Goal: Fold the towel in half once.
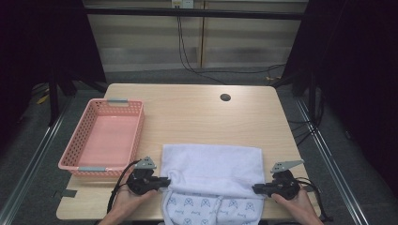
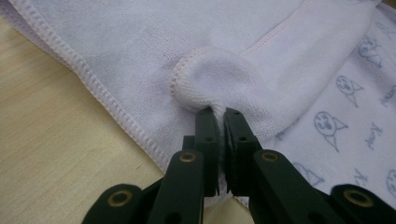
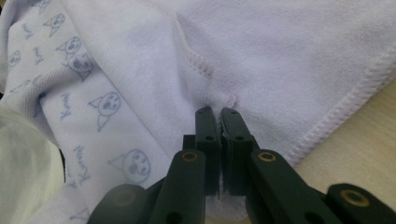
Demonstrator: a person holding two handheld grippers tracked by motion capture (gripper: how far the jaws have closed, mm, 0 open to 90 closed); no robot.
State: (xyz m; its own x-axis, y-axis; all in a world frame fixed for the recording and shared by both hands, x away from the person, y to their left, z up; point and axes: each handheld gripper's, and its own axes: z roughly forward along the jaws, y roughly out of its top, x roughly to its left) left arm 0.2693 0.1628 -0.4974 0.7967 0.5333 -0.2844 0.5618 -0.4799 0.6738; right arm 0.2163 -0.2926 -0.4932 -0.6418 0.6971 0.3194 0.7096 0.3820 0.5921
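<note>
A pale lilac towel (image 1: 211, 168) lies at the table's front edge, its plain top layer folded over a layer printed with small cat faces (image 1: 206, 208). My left gripper (image 1: 165, 180) pinches the folded towel's front left corner. In the left gripper view its jaws (image 2: 218, 114) are shut on a bunched hemmed corner of the towel (image 2: 210, 79). My right gripper (image 1: 256, 189) pinches the front right corner. In the right gripper view its jaws (image 3: 219, 114) are shut on a fold of the towel (image 3: 280, 60), with the printed layer (image 3: 98, 102) at the left.
A pink plastic basket (image 1: 75, 150) stands at the table's left, with nothing in it. A round cable hole (image 1: 225, 97) sits near the far edge. The wooden table (image 1: 187, 112) ends close behind my hands. Cables hang at the back wall.
</note>
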